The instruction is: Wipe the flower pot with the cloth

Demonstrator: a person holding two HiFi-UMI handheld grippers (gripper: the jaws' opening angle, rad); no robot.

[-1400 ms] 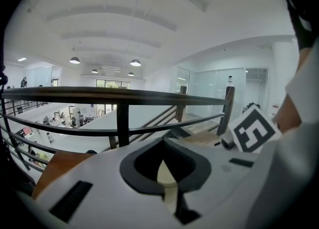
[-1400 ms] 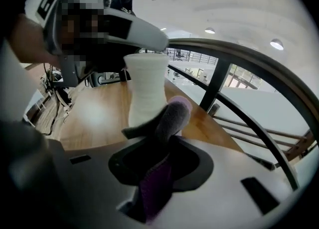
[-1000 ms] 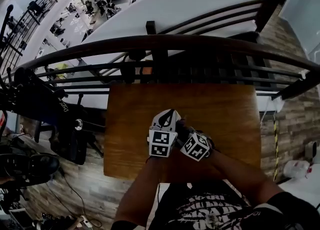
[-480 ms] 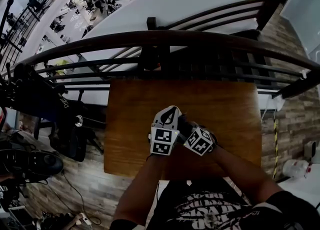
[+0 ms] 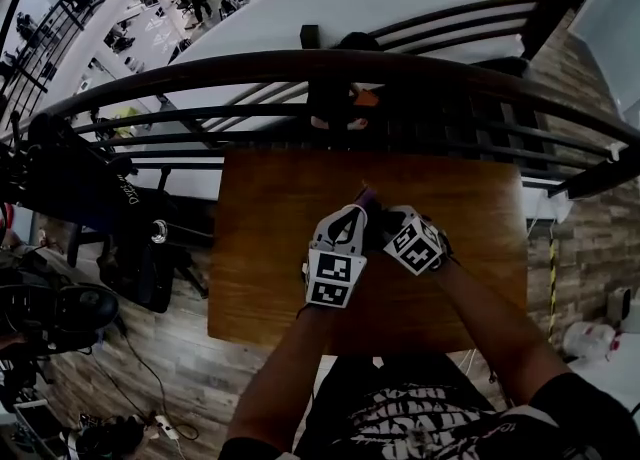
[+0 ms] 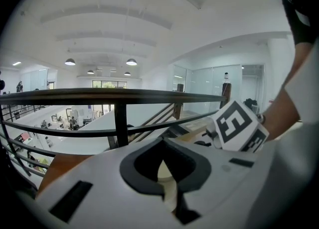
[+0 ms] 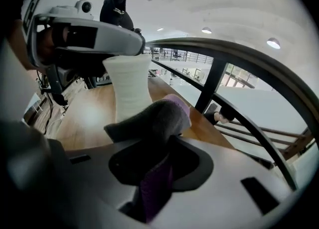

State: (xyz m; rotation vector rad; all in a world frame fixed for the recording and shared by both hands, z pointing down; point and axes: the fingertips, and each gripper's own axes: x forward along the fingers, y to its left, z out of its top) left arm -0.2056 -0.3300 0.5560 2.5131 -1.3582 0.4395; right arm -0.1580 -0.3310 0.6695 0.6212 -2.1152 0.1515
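Note:
A white ribbed flower pot [image 7: 130, 86] stands upright over the wooden table [image 5: 265, 248], with my left gripper [image 5: 345, 220] shut on it. Its cream wall [image 6: 167, 183] shows between that gripper's jaws [image 6: 164, 173]. The head view hides the pot under the grippers. My right gripper [image 5: 388, 224] sits just right of the left one, shut on a grey and purple cloth [image 7: 159, 118]. The cloth bulges out of the jaws [image 7: 157, 173] right beside the pot's lower wall. A purple tip of cloth [image 5: 366, 195] pokes out beyond the grippers.
A dark metal railing [image 5: 300, 73] runs along the table's far edge, with a drop to a lower floor behind it. Black equipment [image 5: 90, 208] stands left of the table. A white container [image 5: 590, 336] sits on the wood floor at right.
My right gripper has moved with the cloth toward the far side of the table, alongside the pot; the purple tip now shows. The left gripper has held still.

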